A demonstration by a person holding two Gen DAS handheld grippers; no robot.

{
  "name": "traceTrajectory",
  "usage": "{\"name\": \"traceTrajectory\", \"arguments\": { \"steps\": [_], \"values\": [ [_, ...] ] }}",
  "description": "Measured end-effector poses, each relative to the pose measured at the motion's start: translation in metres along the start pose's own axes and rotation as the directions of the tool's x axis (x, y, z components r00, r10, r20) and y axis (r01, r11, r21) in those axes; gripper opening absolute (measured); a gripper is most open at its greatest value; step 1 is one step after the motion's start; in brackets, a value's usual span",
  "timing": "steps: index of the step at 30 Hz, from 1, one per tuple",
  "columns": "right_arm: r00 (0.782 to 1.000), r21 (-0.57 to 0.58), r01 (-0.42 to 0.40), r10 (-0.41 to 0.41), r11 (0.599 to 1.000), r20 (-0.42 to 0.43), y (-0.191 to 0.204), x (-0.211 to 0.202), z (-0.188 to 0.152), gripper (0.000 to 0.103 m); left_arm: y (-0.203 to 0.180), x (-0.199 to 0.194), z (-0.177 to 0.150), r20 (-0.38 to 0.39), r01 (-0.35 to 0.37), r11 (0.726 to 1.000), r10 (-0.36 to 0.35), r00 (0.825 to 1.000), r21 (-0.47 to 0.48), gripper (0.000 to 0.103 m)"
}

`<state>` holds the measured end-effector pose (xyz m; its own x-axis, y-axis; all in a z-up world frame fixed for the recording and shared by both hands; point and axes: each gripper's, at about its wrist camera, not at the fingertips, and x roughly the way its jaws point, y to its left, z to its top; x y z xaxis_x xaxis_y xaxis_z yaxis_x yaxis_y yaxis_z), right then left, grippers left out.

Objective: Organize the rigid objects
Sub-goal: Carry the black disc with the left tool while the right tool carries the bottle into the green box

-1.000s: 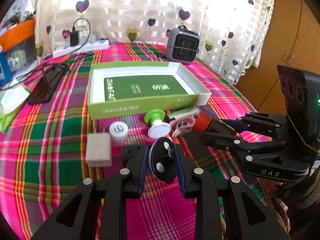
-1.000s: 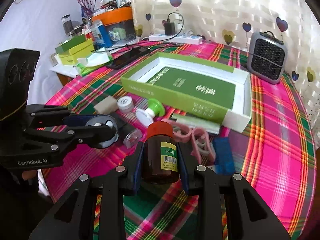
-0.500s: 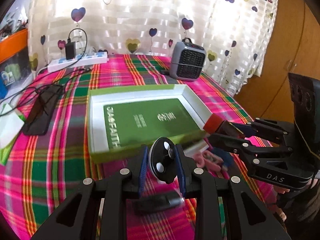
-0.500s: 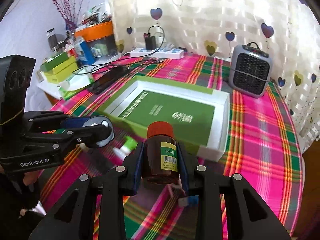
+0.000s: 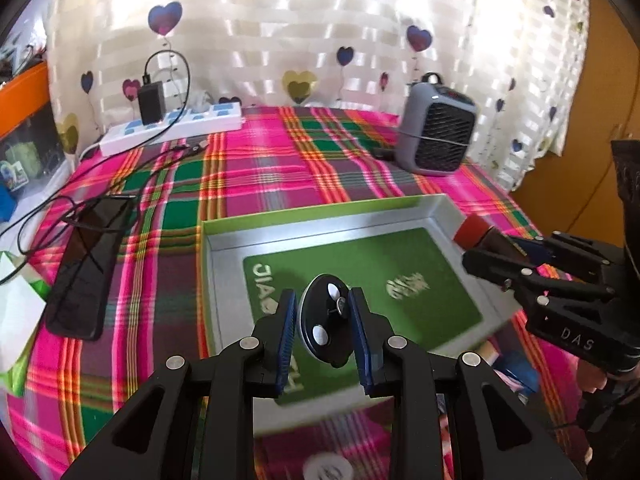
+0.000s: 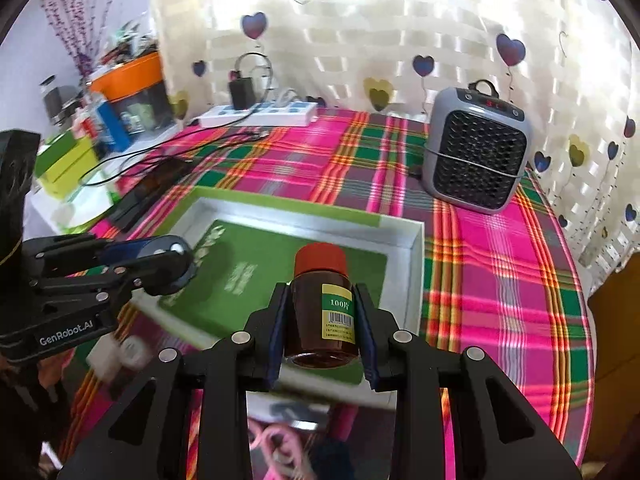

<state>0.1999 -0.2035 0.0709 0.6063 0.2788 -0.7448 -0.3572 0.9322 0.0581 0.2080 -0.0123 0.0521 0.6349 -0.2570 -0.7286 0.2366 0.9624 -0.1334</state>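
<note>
Left wrist view: the left gripper [image 5: 323, 330] is clamped on a dark round disc [image 5: 325, 325] with white spots, held on edge between its 2 blue pads [image 5: 286, 339]. Directly beyond and below the fingertips lies the open green box [image 5: 224, 280], white-walled, with a green card [image 5: 408, 256] on its floor. To the right of this gripper, the right gripper [image 5: 486, 246] reaches in over the box's right wall, carrying a brown bottle [image 5: 494, 240] whose red cap [image 5: 469, 230] points toward the box. To the left, well apart, a black phone [image 5: 86, 276] lies on the plaid cloth [image 5: 280, 168]. Far ahead are a white power strip [image 5: 172, 128] with a black charger [image 5: 152, 100], a grey fan heater [image 5: 438, 132] ahead to the right, and a heart-print curtain [image 5: 320, 28].

Right wrist view: the right gripper [image 6: 322, 320] grips the brown bottle [image 6: 320, 320] upright between its pads, red cap [image 6: 320, 258] on top, yellow label facing the camera. The green box [image 6: 412, 264] lies just ahead and below, the bottle over its near right part. To the left, the left gripper [image 6: 176, 258] holds the dark round disc [image 6: 168, 266] over the box's left edge. Ahead to the right stands the grey fan heater [image 6: 478, 152]; far to the left, blurred clutter sits on a side table.
</note>
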Motion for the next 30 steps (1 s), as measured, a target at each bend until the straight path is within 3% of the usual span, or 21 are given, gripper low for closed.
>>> {"name": "traceTrajectory", "arguments": {
  "steps": [8, 17, 30],
  "values": [
    [0.998, 0.011, 0.053, -0.053, 0.999, -0.046, -0.008, 0.034, 0.01, 0.033, 0.007, 0.024, 0.008, -0.024, -0.017, 1.0, 0.017, 1.0, -0.004, 0.025],
    [0.996, 0.017, 0.06, -0.059, 0.998, -0.069, -0.014, 0.054, 0.016, 0.033, 0.008, 0.037, 0.009, -0.044, -0.048, 0.999, 0.048, 0.998, 0.005, 0.025],
    [0.995, 0.027, 0.05, -0.048, 0.998, -0.093, -0.015, 0.067, 0.013, 0.033, 0.013, 0.045, 0.007, -0.068, -0.038, 0.999, 0.036, 0.997, -0.022, 0.025]
  ]
}}
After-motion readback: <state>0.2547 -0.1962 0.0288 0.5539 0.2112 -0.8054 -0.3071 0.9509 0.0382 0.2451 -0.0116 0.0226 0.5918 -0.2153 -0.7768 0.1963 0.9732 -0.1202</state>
